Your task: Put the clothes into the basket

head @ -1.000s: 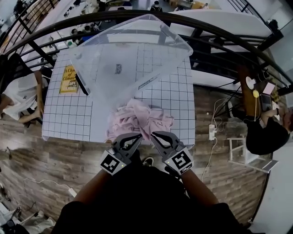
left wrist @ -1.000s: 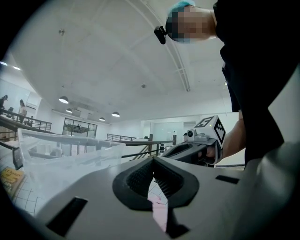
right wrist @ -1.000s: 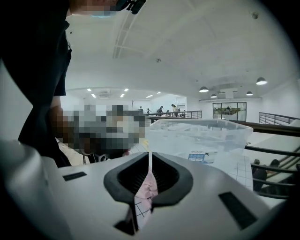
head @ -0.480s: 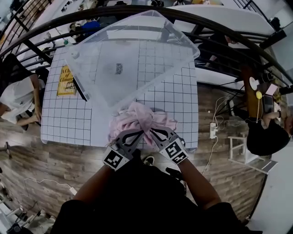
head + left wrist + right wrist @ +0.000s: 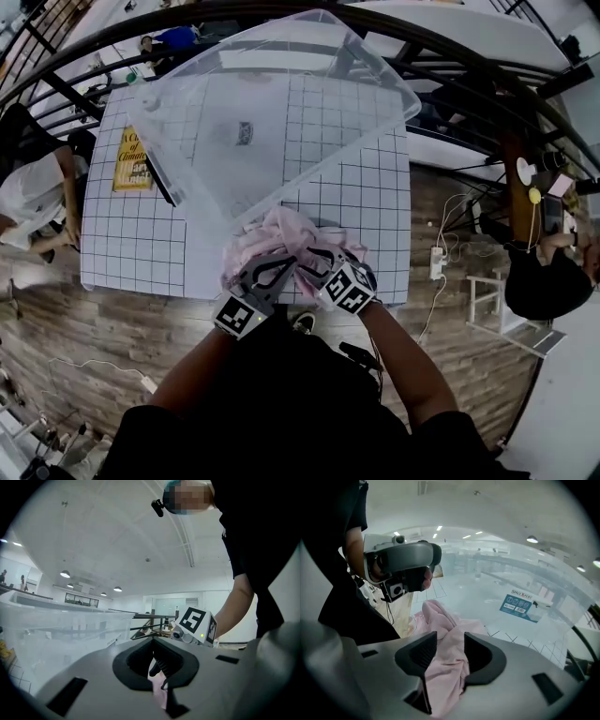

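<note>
Head view: a clear basket (image 5: pixel 272 122) sits tilted on the gridded worktop (image 5: pixel 141 244), with a yellow book (image 5: pixel 131 161) beside its left wall. The pink clothes (image 5: pixel 281 232) are bunched at the basket's near edge, close to the worktop's front edge; whether any of the cloth lies past the rim cannot be told. Both tongs reach into the bundle side by side, the left tongs (image 5: pixel 265 275) on its left part and the right tongs (image 5: pixel 319 265) just beside them.

Left gripper view: the left tongs (image 5: pixel 157 667) are pressed together, pinching a fold of the pink clothes (image 5: pixel 160 694) that hangs down between them. The basket's cloudy wall (image 5: pixel 61 630) fills the left side, and the marker cube of the right tongs shows just beyond.

Right gripper view: the right tongs (image 5: pixel 450 651) point down at the bundle and stand spread, having just been opening. The pink clothes (image 5: pixel 445 670) lie loosely in the gap and run on toward the basket (image 5: pixel 525 606), whose blue label shows through the wall. The left tongs appear at the upper left.
</note>
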A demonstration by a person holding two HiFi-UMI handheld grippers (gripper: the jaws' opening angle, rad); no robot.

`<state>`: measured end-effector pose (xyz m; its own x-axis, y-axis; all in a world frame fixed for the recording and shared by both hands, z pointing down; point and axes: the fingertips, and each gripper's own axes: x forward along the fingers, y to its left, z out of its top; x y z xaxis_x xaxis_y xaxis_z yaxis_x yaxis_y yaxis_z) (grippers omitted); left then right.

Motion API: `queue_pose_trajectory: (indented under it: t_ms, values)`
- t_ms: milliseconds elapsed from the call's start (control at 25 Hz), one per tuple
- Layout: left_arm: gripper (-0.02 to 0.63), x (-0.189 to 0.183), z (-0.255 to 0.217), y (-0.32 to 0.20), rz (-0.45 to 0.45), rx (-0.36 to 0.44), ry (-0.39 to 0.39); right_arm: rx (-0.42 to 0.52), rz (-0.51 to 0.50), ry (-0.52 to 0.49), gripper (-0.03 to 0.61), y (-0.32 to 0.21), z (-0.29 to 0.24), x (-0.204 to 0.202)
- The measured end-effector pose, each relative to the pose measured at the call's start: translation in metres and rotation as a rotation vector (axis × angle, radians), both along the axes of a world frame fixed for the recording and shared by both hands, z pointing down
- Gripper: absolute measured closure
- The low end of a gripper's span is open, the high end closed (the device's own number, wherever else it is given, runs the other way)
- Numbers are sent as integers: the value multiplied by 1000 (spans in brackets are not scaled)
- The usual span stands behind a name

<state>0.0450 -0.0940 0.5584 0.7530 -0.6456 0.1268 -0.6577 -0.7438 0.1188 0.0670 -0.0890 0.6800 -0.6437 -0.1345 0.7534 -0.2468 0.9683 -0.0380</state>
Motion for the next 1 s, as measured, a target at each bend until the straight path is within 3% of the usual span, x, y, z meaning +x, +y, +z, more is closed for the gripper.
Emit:
queue_pose_trajectory:
  t_ms: [360, 760, 1000]
  values:
    - [610, -10, 10, -14, -24, -5, -5, -84, -126, 156, 218, -11, 42, -10]
    - [610, -13, 16, -14, -34, -23, 8, -116, -217, 286, 100, -14, 83, -12]
    - [609, -19, 18, -17, -48, -30, 14, -114, -237, 336, 64, -19, 108, -17]
